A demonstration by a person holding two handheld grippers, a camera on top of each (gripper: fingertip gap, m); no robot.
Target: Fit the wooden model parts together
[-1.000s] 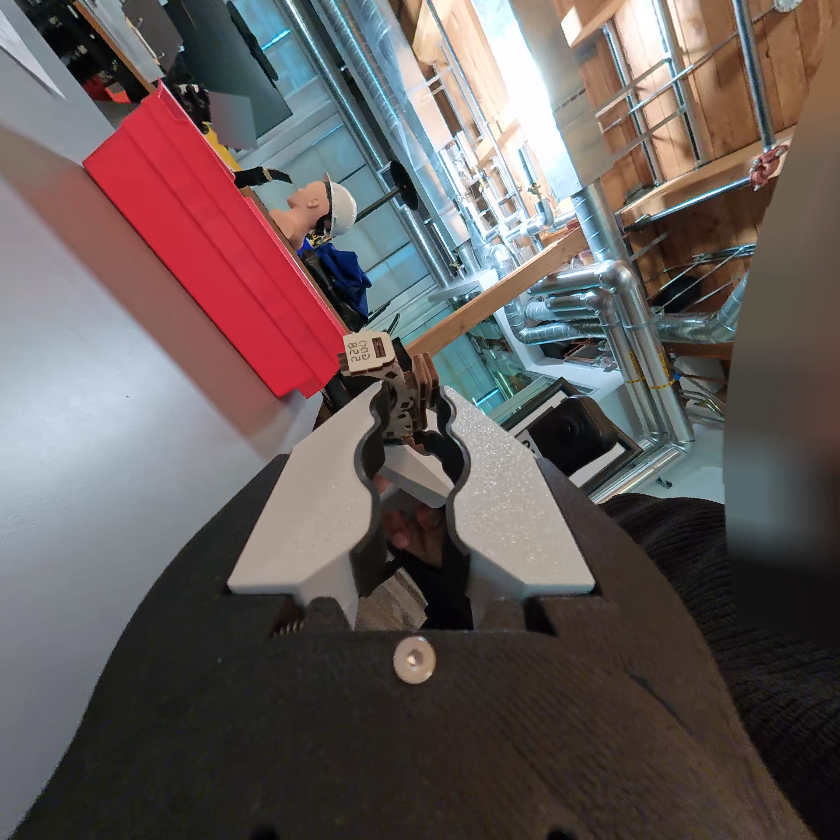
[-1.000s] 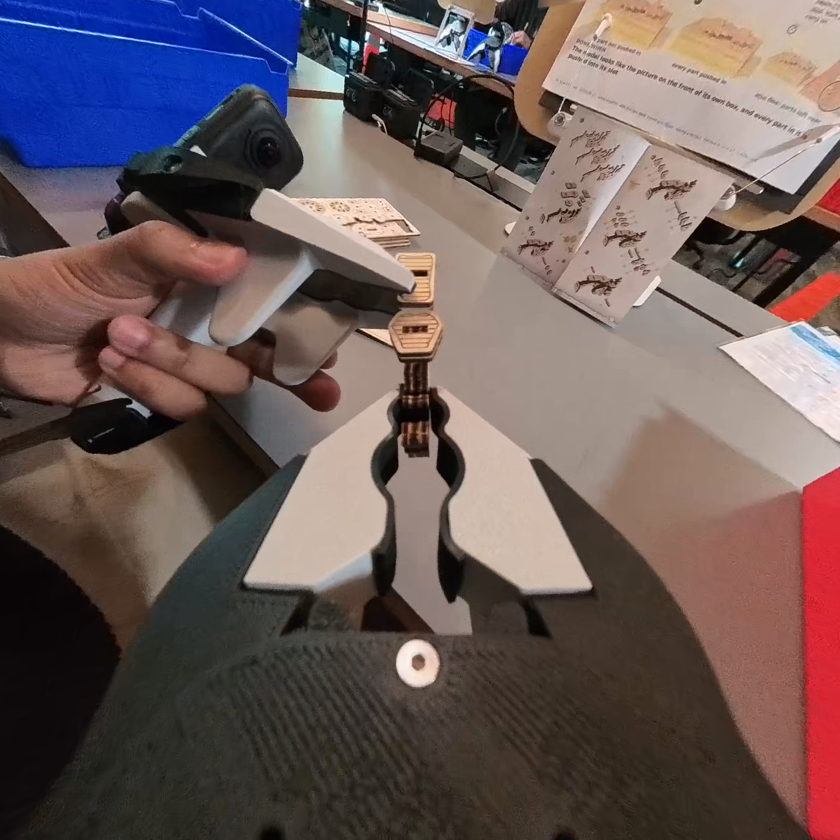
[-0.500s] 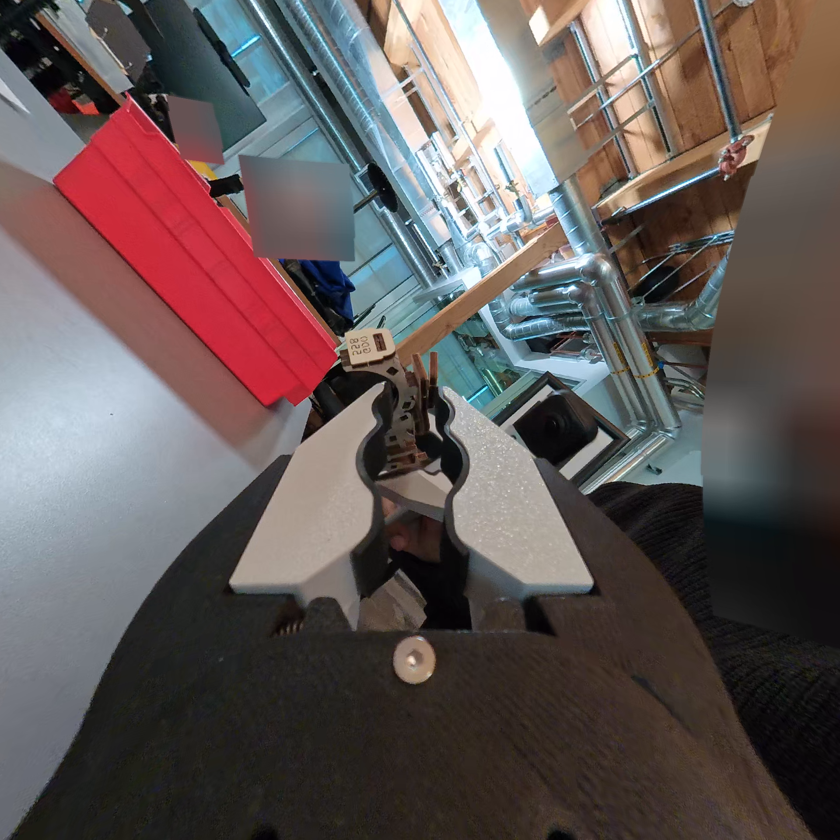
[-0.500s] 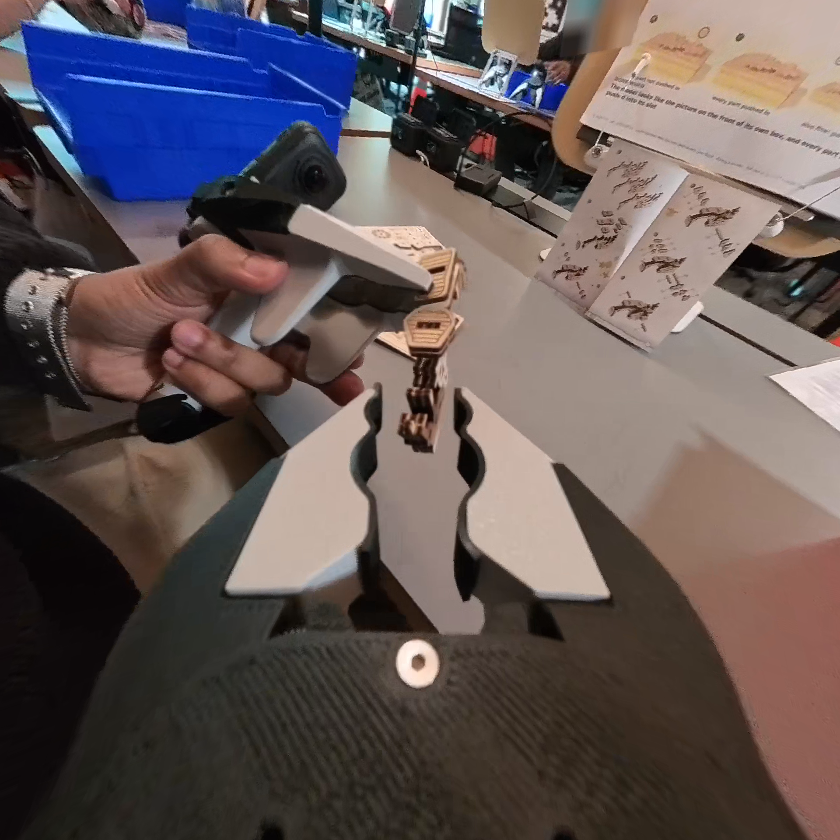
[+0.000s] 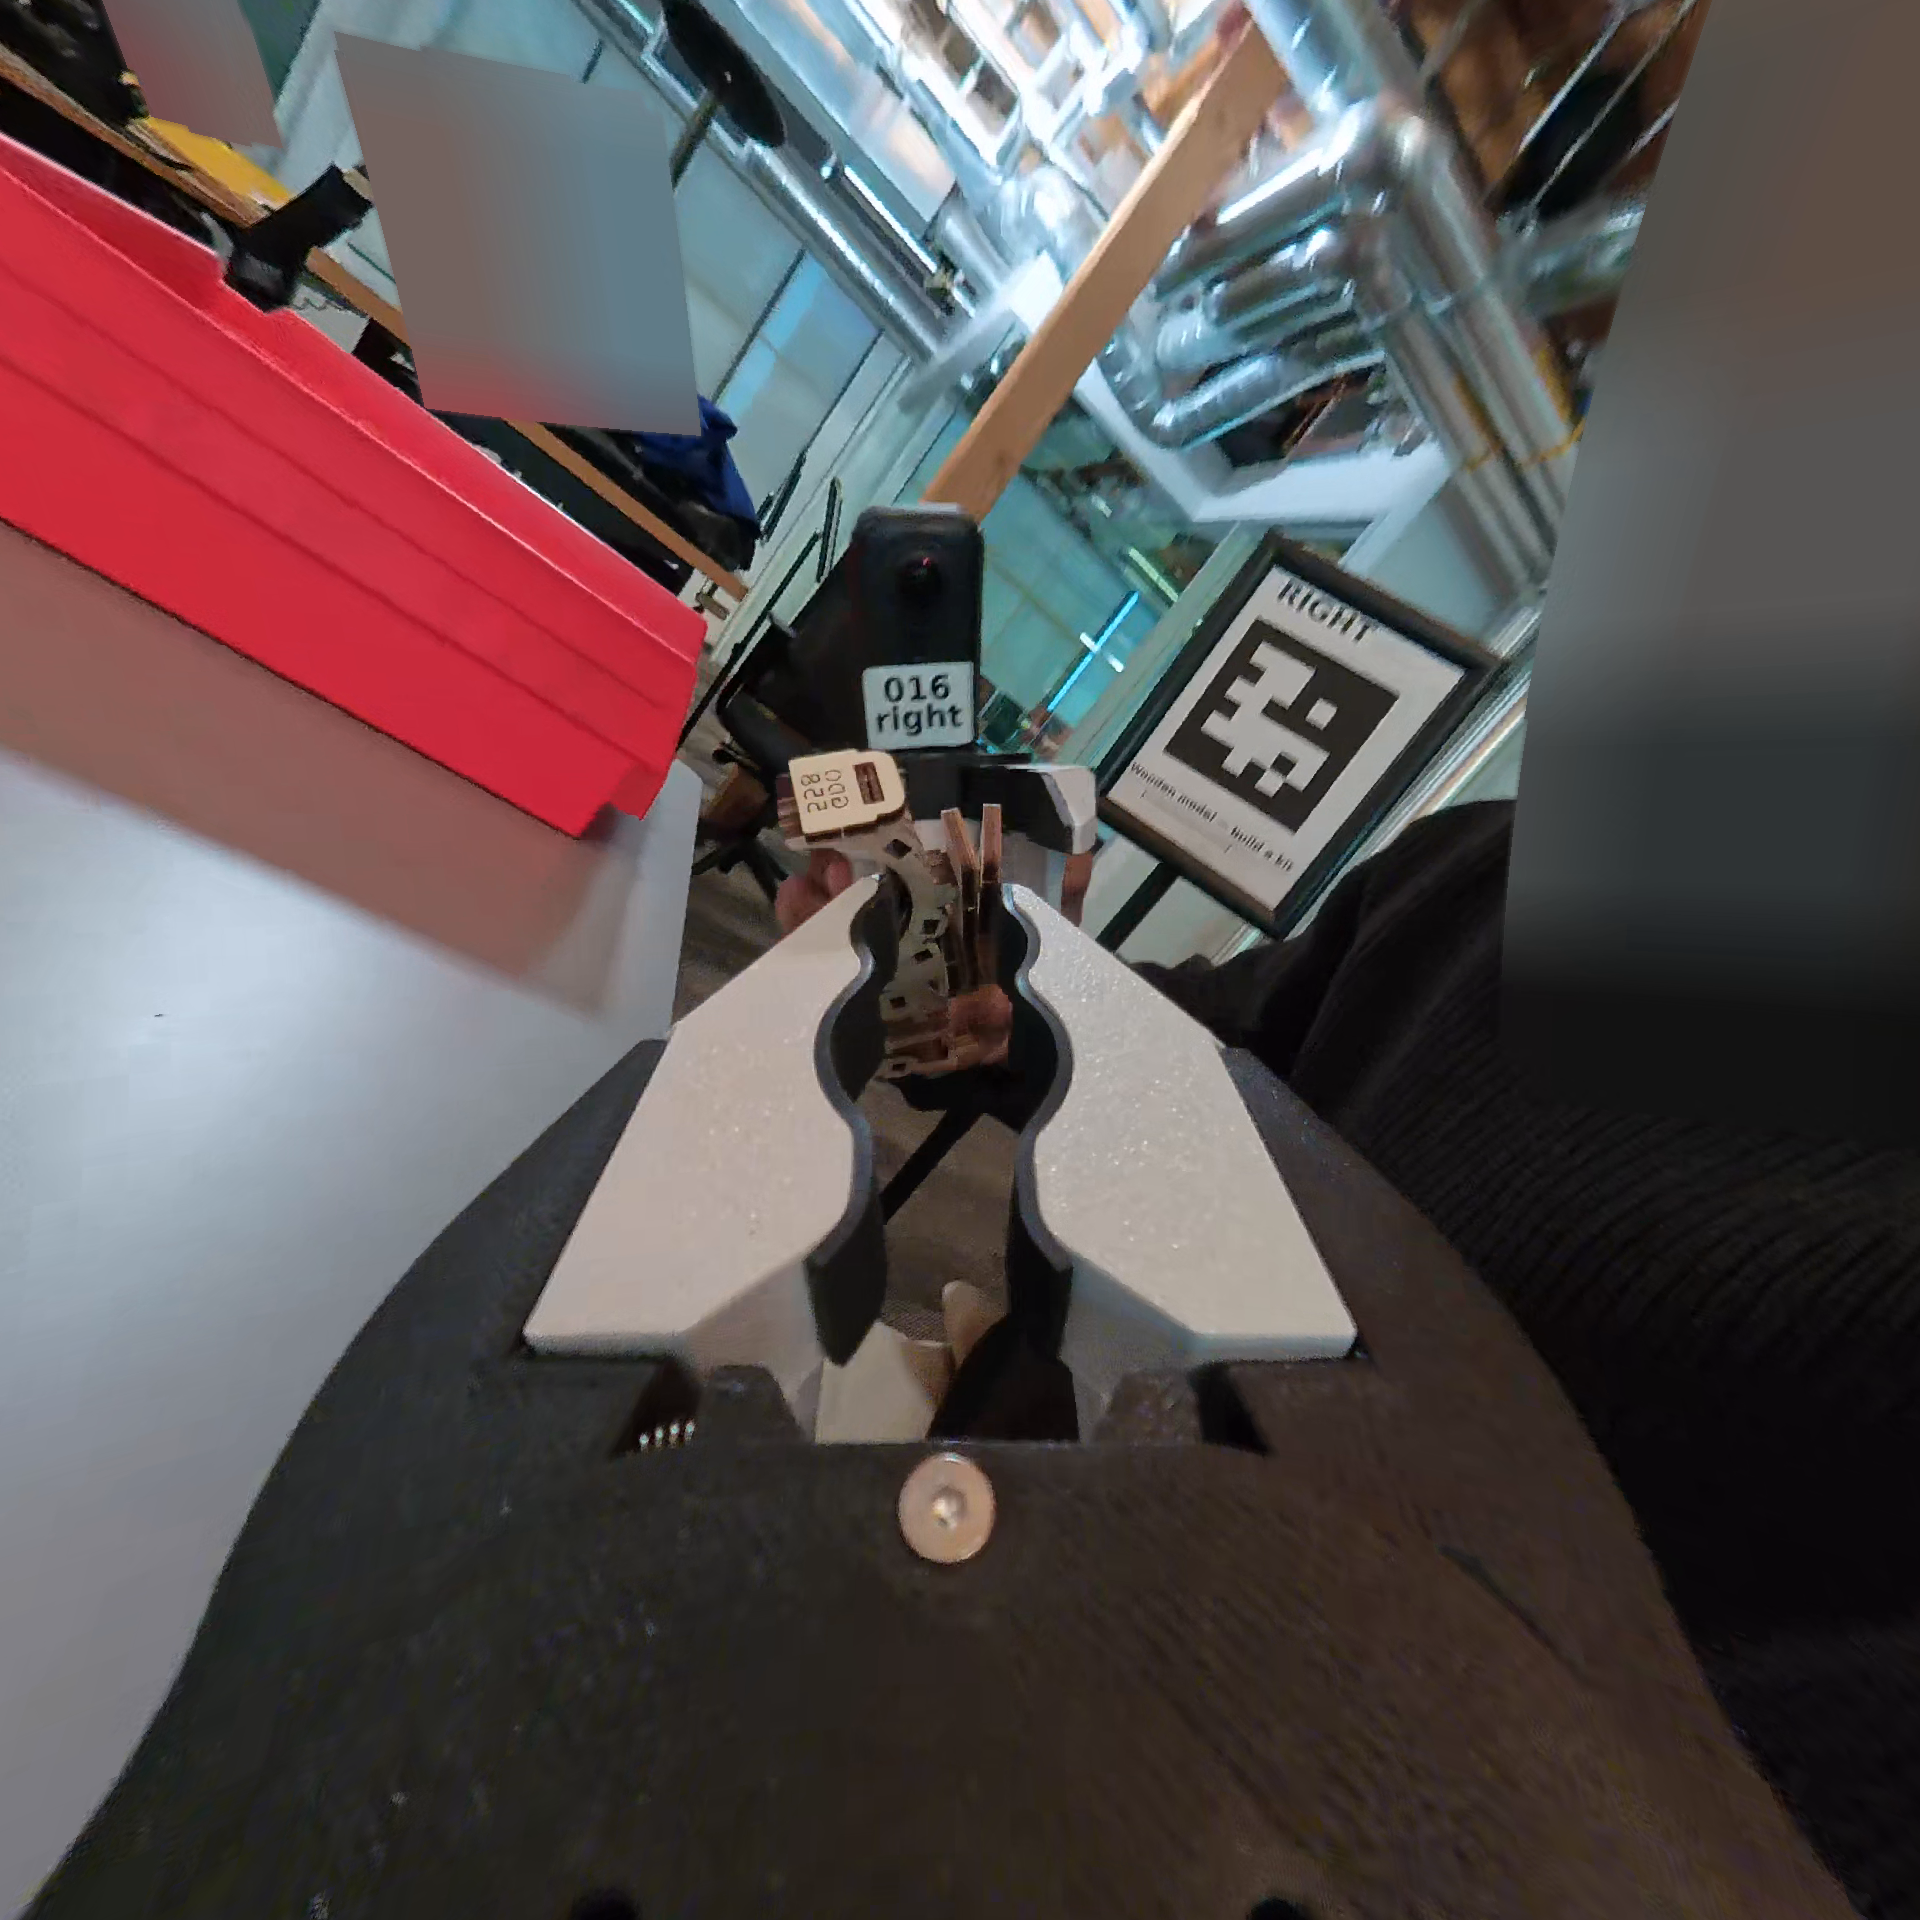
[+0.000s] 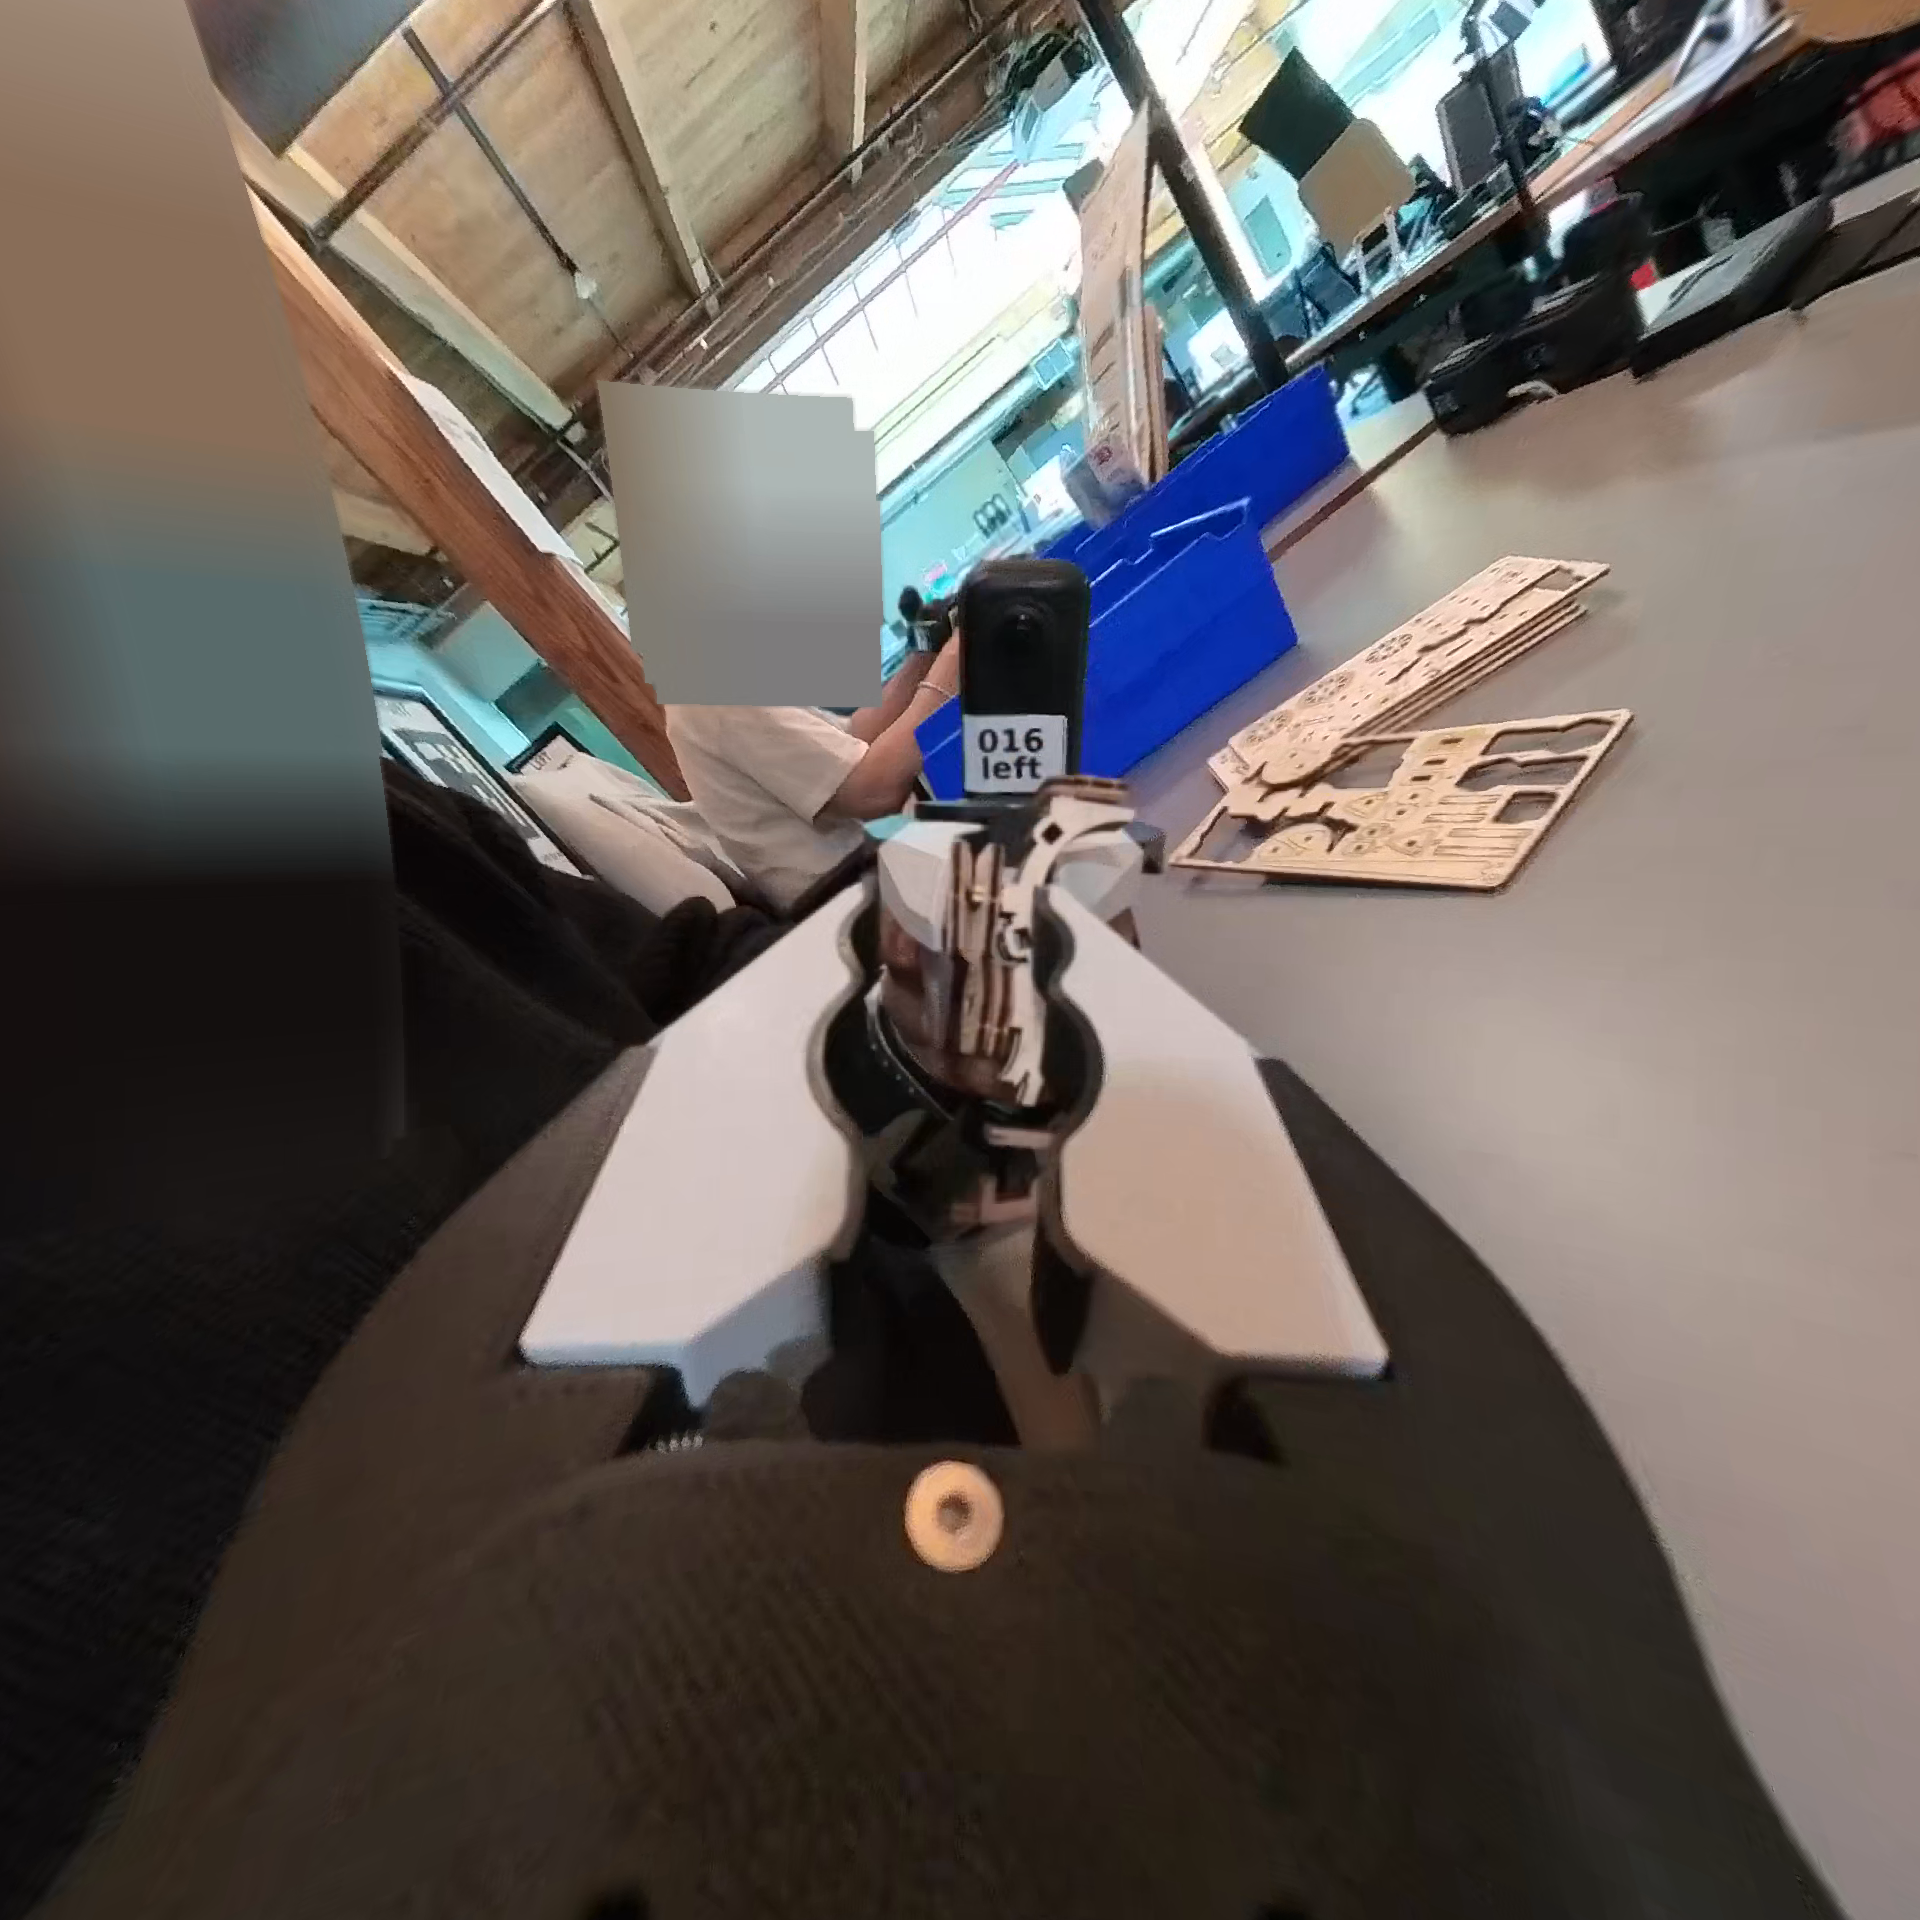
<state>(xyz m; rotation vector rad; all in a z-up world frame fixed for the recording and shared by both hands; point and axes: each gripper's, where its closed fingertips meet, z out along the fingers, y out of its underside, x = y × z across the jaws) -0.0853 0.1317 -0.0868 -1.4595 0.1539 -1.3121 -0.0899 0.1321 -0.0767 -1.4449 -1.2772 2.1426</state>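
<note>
On your far left in the left wrist view, a red bin [image 5: 312,540] is sitting on the grey table [image 5: 260,1143]. At centre, you are clamping the left gripper [image 5: 943,920] narrowly on the wooden model [image 5: 920,940], whose pale top tab with engraved marks is sticking up above the fingertips. Just behind it, the right gripper [image 5: 997,831] is facing you, its black camera carrying a small white printed label [image 5: 920,707]. To the right, a framed sign [image 5: 1299,727] with a black-and-white square marker and lines of print is leaning, and your dark sleeve [image 5: 1558,1143] is filling the edge.

In the right wrist view, a person in a white top [image 6: 748,790] is sitting at left. At centre, your right gripper's fingers are standing partly apart around the model, whether touching it I cannot tell. The left gripper's camera is showing another white label [image 6: 1013,753]. Further right, blue bins [image 6: 1174,644] and flat wooden part sheets [image 6: 1434,800] are lying on the table
</note>
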